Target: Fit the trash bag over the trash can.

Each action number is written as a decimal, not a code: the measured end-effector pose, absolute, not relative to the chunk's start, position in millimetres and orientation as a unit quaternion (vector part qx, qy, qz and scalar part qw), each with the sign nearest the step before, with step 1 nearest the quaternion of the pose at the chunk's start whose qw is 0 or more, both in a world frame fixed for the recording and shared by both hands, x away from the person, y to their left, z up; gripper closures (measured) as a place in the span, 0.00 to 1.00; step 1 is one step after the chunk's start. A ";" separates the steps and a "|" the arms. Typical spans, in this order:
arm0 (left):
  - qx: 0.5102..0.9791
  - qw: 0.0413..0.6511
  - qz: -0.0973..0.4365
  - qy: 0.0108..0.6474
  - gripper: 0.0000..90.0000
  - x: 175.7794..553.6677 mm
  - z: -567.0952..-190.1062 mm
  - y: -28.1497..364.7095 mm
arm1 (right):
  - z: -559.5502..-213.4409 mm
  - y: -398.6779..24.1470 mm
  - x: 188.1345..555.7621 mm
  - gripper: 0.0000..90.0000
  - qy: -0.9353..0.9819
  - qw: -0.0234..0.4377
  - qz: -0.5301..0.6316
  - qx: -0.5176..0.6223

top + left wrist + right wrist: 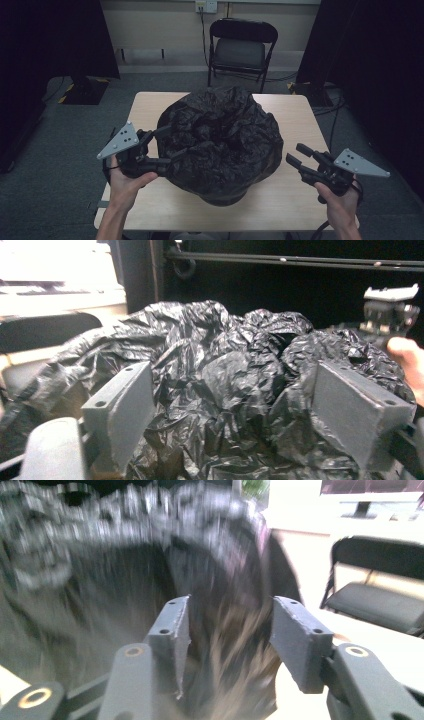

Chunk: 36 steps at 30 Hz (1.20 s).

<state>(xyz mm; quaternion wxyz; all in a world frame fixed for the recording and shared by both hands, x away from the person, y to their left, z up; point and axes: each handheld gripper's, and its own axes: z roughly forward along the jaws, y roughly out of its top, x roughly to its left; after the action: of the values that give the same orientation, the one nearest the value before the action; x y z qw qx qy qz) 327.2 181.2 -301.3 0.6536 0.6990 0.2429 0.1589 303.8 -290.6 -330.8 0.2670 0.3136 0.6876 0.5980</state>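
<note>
Black bin bag [220,137] sits mid-table [295,205], draped over a round container whose dark base [222,199] shows at the near edge; plastic is crumpled and heaped at the top, folds sagging toward the centre.

Left gripper [162,147] is at the bag's left flank, held by the left hand [127,182]; jaws stand wide, one above the other in the high view, both tips against the plastic; in the left gripper view [232,410] the bag bulges into the gap between the pads, but the pads don't pinch it; reads as spread apart, not gripping.

Right gripper [298,155] is off the bag's right side, near it but apart, with bare table between; right hand [340,200] holds it low near the table's right edge; jaws point toward the bag, parted, nothing between them; right gripper view [227,630] is motion-blurred, with the bag wall ahead of the parted pads and the gap between them clear.

Background: folding chair [241,47] behind the table against the far wall; dark curtains both sides; grey carpet floor [60,150].
</note>
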 end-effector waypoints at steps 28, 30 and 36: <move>0.724 0.639 0.127 0.227 0.21 315.0 -312.0 163.0 | -312.1 -278.2 313.9 0.41 0.690 0.214 0.629 0.286; 0.723 0.638 0.138 0.228 0.21 310.4 -310.6 167.0 | -309.5 -279.3 312.8 0.41 0.688 0.218 0.631 0.283; 0.717 0.636 0.159 0.235 0.18 299.7 -305.6 189.4 | -303.1 -277.8 310.9 0.41 0.693 0.222 0.628 0.275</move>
<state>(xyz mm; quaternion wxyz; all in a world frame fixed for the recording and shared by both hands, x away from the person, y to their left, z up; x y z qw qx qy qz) 299.7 189.4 -305.6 0.6365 0.7174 0.2346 0.1588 310.9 -277.8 -303.1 0.2224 0.2752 0.6928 0.6284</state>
